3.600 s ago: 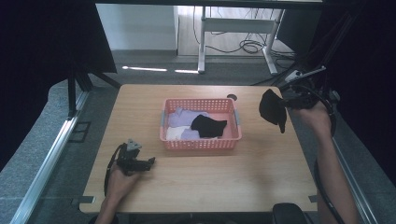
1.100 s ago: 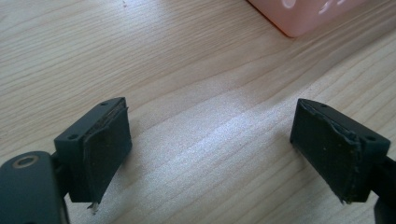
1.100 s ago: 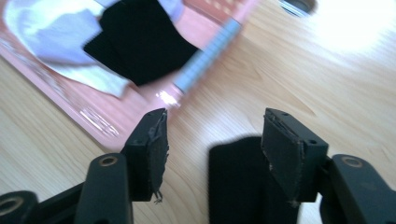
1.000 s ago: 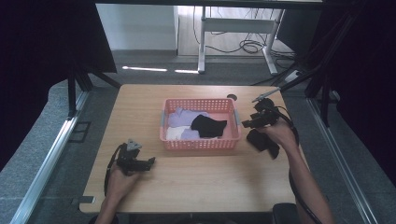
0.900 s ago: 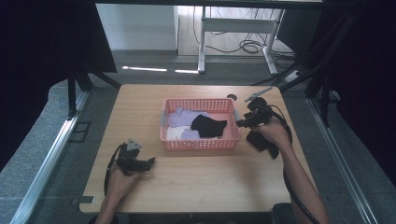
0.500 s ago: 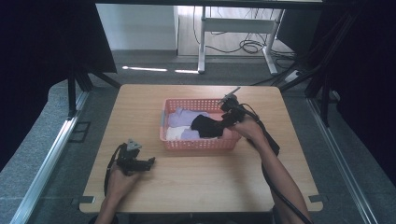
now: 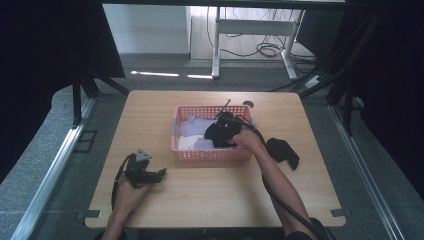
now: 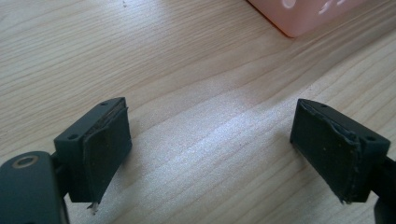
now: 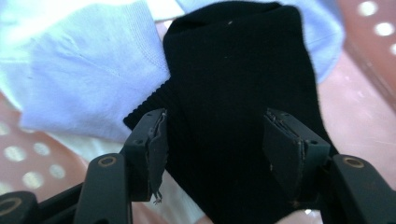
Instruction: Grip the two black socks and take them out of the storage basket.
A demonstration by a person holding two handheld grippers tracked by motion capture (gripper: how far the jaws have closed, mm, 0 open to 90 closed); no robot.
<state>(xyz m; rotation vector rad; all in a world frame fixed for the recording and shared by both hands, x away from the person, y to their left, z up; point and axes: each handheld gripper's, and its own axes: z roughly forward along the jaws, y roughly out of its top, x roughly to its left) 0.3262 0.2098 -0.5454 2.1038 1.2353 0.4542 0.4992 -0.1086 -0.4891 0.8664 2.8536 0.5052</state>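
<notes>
My right gripper (image 7: pixel 222 131) reaches into the basket (image 7: pixel 212 154), jaws half open astride a black sock (image 9: pixel 243 93) without pinching it. My left gripper (image 8: pixel 210 158) rests wide open and empty on the table (image 7: pixel 210 190), left of the basket. The high view shows another black sock (image 7: pixel 283 151) lying just right of the basket.

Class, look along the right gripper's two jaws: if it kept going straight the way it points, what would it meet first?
Most likely the black sock lying in the pink basket. The right gripper is open, jaws astride it; whether they already touch it is unclear.
</notes>
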